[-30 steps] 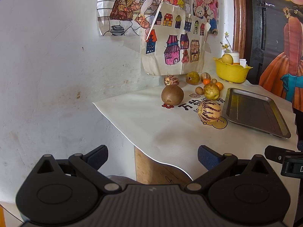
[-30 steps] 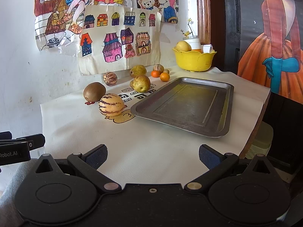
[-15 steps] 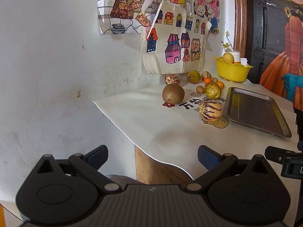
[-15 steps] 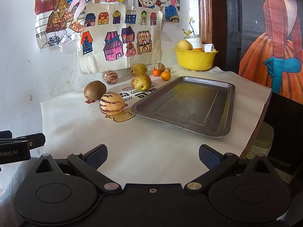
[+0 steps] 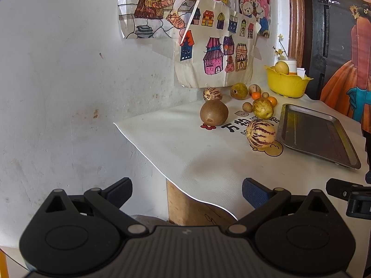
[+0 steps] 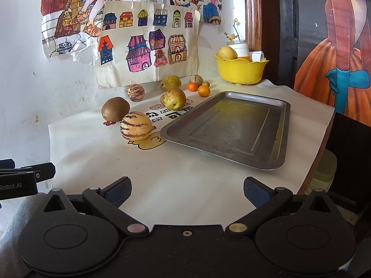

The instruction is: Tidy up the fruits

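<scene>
Progress: none, I judge | tray (image 6: 234,125) bare | fruits loose far-left, striped melon (image 6: 136,126) nearest | left gripper (image 5: 186,191), right gripper (image 6: 187,191) both spread, empty

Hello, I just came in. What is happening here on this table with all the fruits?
A person holds two grippers at the near edge of the table, and both the left gripper and the right gripper are open and empty. No fruit has been picked up yet. The metal tray holds nothing. The fruits lie loose on the white cloth beside it: a striped melon nearest, a brown fruit, pears and small oranges behind. A yellow bowl stands at the back.
</scene>
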`<state>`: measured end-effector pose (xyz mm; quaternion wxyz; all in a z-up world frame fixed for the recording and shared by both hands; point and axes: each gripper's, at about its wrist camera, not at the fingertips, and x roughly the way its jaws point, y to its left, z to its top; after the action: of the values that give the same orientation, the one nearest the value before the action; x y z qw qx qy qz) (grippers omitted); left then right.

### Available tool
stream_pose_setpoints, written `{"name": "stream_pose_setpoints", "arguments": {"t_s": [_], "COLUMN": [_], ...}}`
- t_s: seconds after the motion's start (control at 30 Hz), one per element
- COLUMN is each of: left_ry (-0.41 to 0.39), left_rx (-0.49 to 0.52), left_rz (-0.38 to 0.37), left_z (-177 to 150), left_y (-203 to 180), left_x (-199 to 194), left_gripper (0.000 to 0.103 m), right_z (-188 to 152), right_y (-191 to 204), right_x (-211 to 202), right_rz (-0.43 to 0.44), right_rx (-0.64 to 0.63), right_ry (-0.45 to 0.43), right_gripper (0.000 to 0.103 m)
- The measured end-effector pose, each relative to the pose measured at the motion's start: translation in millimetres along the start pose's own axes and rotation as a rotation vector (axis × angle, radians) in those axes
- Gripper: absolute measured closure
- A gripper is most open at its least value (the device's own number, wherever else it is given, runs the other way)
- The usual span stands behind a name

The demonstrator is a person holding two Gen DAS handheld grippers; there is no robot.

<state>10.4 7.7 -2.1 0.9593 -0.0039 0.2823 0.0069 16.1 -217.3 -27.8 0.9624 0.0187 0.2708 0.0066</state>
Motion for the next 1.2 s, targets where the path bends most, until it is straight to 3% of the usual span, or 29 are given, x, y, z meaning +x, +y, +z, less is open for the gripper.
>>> {"name": "stream_pose_setpoints", "arguments": {"t_s": [0.33,0.5,0.67,0.9,1.2], "left_ry": [0.073,0.103,0.082,0.097,0.157], "left_rx": [0.0,-0.055,-0.028,0.02,0.07], "left_rz": [-0.009,-0.018,-0.063,-0.135,-0.183], "left_z": [17.0,46.2,84.8,119.6,128.6], "left_y": [5.9,23.6,30.0,20.4,3.7], "left_x": [20.3,33.2,53.9,103.5,170.1], "left_gripper": [0.0,0.0,0.0,0.0,0.0], "right_z": [14.8,37.4,66.1,90.8,92.4], "right_y": [2.3,3.9,9.1,16.6,30.5], "right_x": [2.3,4.7,15.7,56.2,104.9], "right_rz": [0.039,0.09,0.186,0.229,0.281], "right_rx": [-0.08,-0.168,-0.276,-0.327,-0.398], "right_ry": [0.022,-0.013,-0.014,0.065,0.146], "right_gripper": [0.0,0.0,0.0,0.0,0.009]}}
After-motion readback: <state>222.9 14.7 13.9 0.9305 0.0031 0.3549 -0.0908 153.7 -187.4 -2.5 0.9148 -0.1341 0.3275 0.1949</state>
